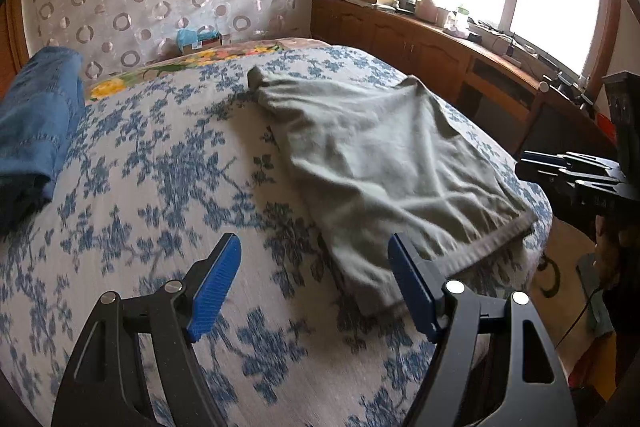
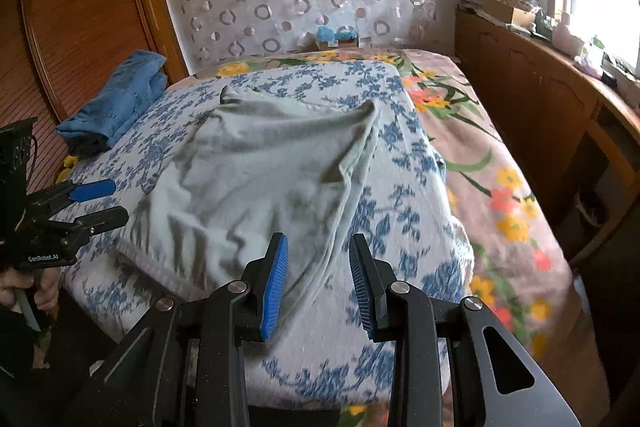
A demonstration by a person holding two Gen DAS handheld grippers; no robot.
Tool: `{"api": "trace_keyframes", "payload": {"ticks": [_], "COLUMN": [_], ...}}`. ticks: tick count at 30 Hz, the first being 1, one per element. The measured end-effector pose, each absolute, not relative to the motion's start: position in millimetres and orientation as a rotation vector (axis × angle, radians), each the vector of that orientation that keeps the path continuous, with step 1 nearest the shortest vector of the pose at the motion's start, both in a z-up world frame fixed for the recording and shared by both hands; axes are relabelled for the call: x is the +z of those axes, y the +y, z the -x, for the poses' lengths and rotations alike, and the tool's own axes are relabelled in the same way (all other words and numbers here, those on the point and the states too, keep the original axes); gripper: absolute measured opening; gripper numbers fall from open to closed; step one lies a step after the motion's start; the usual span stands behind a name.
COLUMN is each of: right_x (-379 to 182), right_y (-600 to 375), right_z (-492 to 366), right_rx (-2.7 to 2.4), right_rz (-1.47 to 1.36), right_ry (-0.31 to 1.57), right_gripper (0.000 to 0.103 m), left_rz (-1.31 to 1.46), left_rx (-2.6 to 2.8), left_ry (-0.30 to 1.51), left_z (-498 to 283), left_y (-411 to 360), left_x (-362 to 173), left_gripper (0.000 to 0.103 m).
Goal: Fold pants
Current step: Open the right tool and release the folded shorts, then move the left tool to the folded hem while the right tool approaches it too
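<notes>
Grey-green cotton pants [image 1: 384, 163], partly folded, lie on the blue-flowered white bedspread [image 1: 160, 187], centre right of the left wrist view. My left gripper [image 1: 314, 285] hangs wide and empty at lower centre. My right gripper [image 2: 318, 283] stands narrower, nothing between its blue ribbed pads [image 2: 276, 287]. Folded blue denim jeans [image 2: 120, 103] sit at upper left of the right wrist view.

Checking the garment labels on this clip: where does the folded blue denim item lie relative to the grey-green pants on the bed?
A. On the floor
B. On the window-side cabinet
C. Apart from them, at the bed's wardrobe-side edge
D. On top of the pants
C: the blue denim lies at the bed's edge by the wooden wardrobe, with bare floral bedspread separating it from the grey-green pants.
</notes>
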State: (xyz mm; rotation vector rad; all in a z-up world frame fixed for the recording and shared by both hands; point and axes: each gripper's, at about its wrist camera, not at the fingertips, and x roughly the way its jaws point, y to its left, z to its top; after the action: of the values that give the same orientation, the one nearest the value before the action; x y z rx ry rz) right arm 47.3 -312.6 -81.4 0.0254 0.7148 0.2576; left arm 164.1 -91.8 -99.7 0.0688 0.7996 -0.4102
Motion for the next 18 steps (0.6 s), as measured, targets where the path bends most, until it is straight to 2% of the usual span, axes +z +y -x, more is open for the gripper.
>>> {"api": "trace_keyframes", "payload": {"ticks": [18], "right_x": [-112], "right_y": [-302], "right_z": [-20], "right_rx": [0.28], "right_rz": [-0.078], "right_ry": [0.732], "right_gripper": [0.033], "left_rz": [-0.063], "left_rx": [-0.385], "left_ry": [0.822], "left_z": [-139], "left_y": [-93], "left_x": [-112], "left_gripper": [0.077]}}
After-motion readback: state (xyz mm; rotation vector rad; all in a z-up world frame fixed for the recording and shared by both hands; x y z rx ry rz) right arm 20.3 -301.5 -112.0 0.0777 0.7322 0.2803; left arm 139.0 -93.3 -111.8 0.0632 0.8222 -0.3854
